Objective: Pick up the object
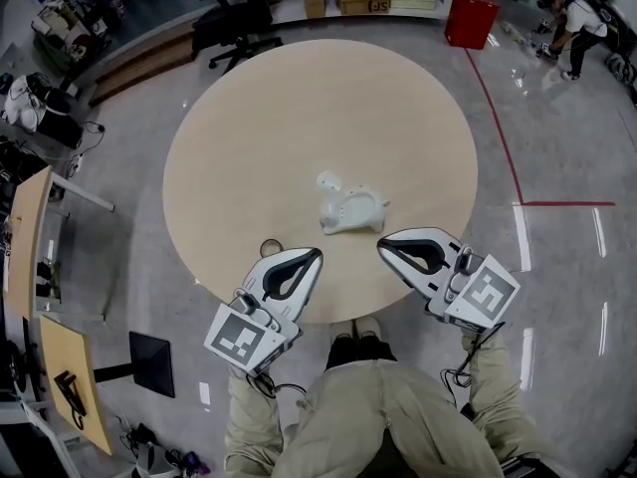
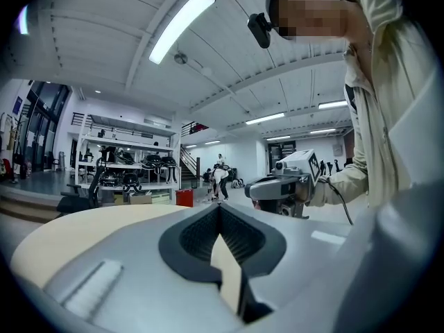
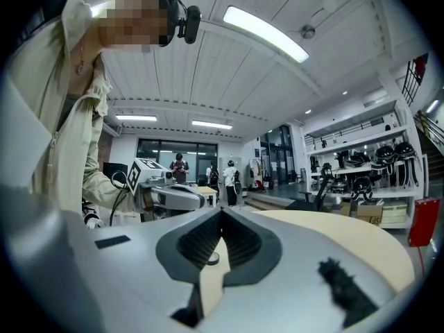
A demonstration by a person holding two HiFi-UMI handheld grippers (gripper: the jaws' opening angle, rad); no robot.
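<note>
A white, lumpy figurine-like object lies near the middle of the round beige table. My left gripper is held over the table's near edge, to the object's near left, with its jaws shut and nothing in them. My right gripper is just to the object's near right, also shut and holding nothing. Neither touches the object. In the left gripper view its jaws meet at the tips and the right gripper shows beyond. In the right gripper view its jaws are closed, facing the left gripper. The object shows in neither gripper view.
A small round ring-like item sits on the table by the left gripper's tip. A black office chair stands behind the table, with a red box at the back right. A person bends down at the far right.
</note>
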